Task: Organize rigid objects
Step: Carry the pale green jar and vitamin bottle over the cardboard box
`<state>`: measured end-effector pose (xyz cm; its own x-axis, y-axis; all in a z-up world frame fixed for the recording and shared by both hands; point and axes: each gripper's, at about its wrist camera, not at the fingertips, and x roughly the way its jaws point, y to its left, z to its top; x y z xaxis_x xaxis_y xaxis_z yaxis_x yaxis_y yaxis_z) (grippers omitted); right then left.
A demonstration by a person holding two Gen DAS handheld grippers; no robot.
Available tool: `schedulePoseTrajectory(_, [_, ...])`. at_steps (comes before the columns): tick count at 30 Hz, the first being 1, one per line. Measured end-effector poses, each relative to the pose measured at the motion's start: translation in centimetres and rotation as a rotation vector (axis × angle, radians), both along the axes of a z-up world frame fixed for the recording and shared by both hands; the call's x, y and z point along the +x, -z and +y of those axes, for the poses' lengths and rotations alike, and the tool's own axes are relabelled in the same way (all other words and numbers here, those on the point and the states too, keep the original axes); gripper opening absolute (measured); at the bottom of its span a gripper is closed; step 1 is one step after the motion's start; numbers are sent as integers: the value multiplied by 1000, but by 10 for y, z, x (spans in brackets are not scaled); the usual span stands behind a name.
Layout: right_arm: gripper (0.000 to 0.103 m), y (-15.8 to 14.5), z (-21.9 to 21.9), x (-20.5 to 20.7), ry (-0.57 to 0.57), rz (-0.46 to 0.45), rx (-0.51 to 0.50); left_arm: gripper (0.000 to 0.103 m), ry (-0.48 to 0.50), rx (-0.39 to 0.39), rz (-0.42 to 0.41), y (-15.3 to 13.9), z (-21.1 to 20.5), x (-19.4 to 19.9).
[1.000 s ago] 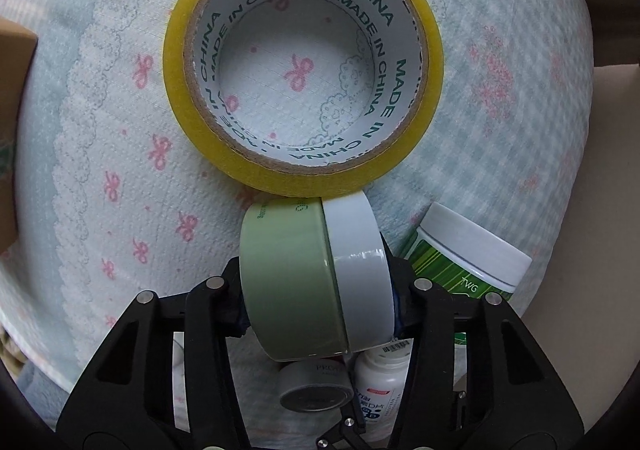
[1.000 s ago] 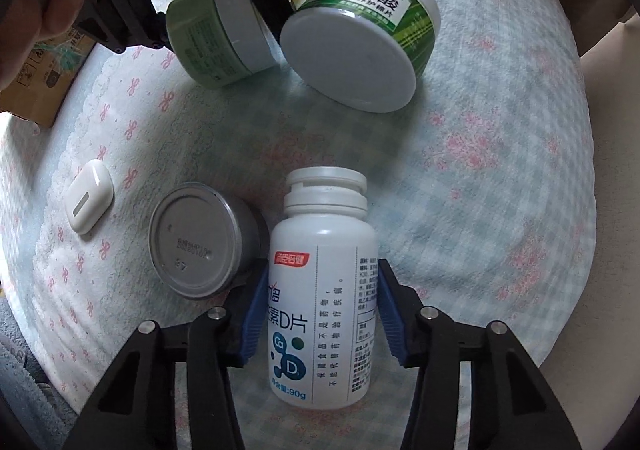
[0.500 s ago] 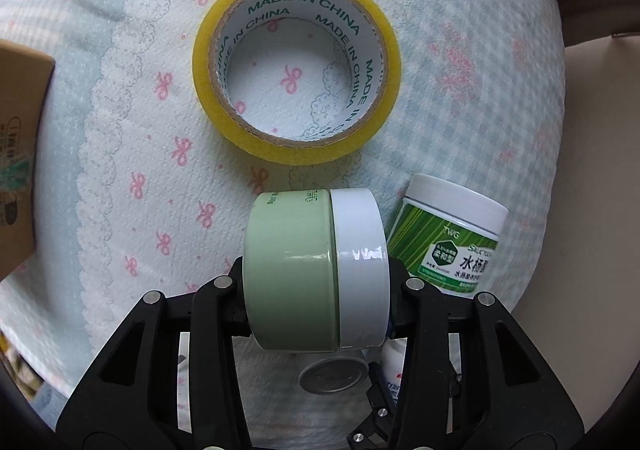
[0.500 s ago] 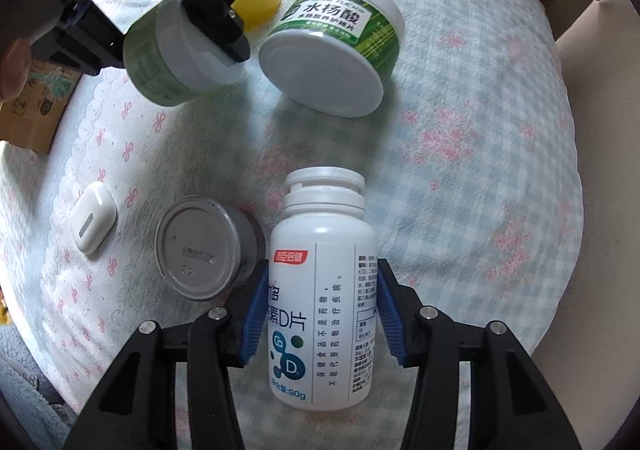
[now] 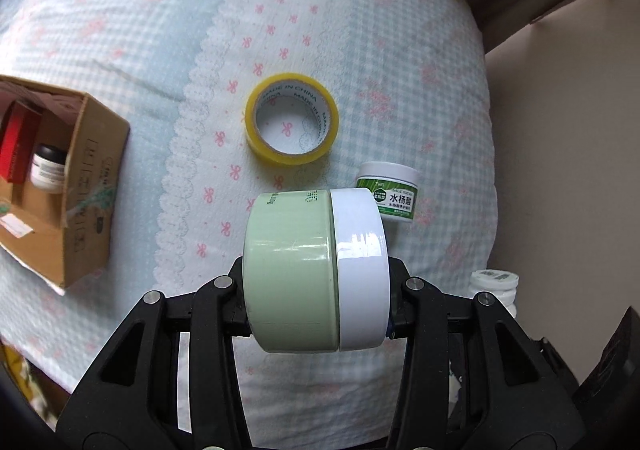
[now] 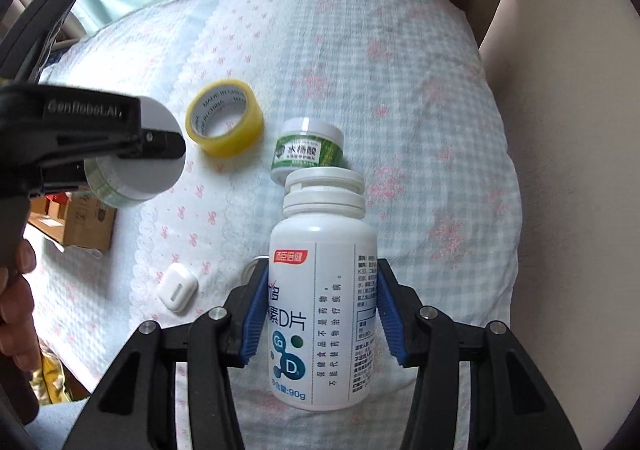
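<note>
Your left gripper (image 5: 316, 314) clamps a squat round jar (image 5: 312, 270) on its side: a pale green, glossy body with a smooth white lid, the pads pressing its flat base and lid top. The jar hangs clear above the bedspread (image 5: 120, 30). In the right wrist view, the same jar (image 6: 136, 174) shows its white lid face-on under the black left finger, with your hand (image 6: 16, 290) at the frame's left edge.

Your right gripper (image 6: 320, 314) clamps a white plastic bottle (image 6: 324, 290), a tall cylinder with a ribbed screw cap and printed label. The blue ridged pads (image 6: 252, 314) press its two sides, jaws about a bottle's width apart. The bottle is also lifted off the cloth; in the left wrist view, only its cap (image 5: 494, 282) shows at the right edge.

On the bedspread, a soft quilted cloth of pale blue check with pink bows and a scalloped white band, lie three loose things. A yellow tape roll (image 5: 292, 130) lies flat with its cardboard core open upward. Just beside it stands a small tub (image 5: 388, 190) with green label and white lid. A rounded white case (image 6: 176, 286) lies nearer you.

An open cardboard box (image 5: 80, 190) rests at the left, well apart from the tape, holding a red carton (image 5: 16, 146) and a dark-lidded pot (image 5: 48, 170).
</note>
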<state>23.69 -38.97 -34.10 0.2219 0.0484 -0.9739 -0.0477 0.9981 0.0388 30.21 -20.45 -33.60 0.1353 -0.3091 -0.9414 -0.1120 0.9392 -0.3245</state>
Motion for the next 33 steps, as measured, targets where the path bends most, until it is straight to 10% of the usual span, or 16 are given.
schedulePoseTrajectory(17, [46,-143,110,-40,63,-162,84,39,32,10,-279,-143,158,-55])
schedulePoseTrajectory(33, [46,-150,334,-38,183,-146,208,39,106,58,-239,-117,408,-59])
